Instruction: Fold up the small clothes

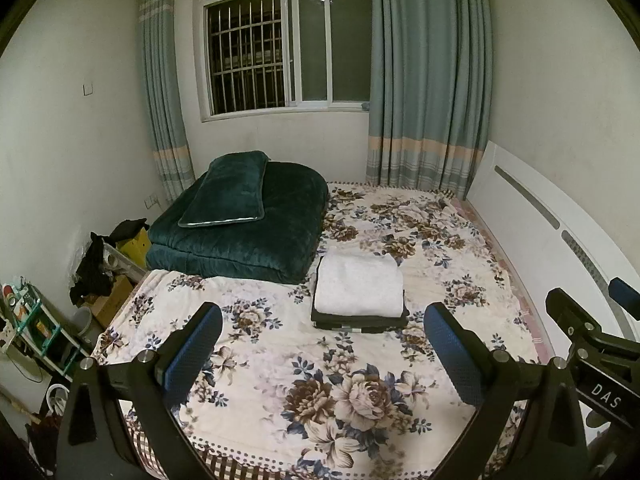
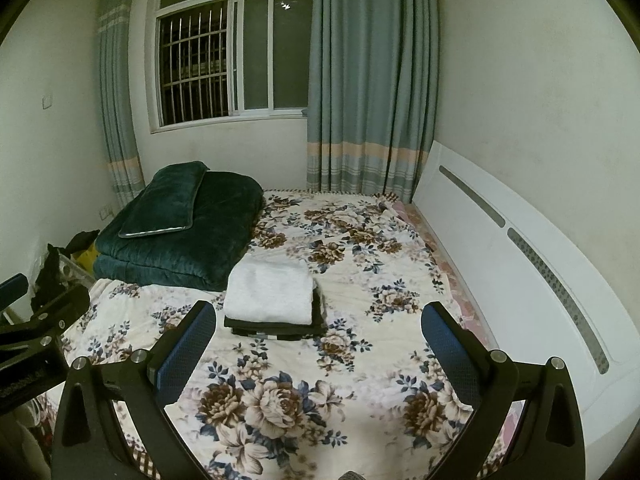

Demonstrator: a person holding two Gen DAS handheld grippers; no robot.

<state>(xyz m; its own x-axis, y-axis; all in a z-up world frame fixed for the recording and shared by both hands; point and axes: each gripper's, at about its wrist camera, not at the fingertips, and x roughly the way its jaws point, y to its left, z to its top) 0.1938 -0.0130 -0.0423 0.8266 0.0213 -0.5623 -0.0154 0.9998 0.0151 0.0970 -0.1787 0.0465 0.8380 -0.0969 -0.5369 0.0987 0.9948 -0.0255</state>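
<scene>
Softness rules: from the left wrist, the folded white towel (image 1: 359, 287) tops dark folded clothes (image 1: 360, 320) mid-bed (image 1: 280, 420); left gripper (image 1: 323, 344) gapes empty. From the right wrist, right gripper (image 2: 319, 342) likewise gapes; pinch limp, light edges.

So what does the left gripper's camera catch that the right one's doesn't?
Only the left view shows the green shelf rack and cardboard box beside the bed. Only the right view shows the headboard's full sweep. Both show the stack of folded clothes on the floral sheet, the dark green quilt, and both grippers, left and right, open and empty.
</scene>
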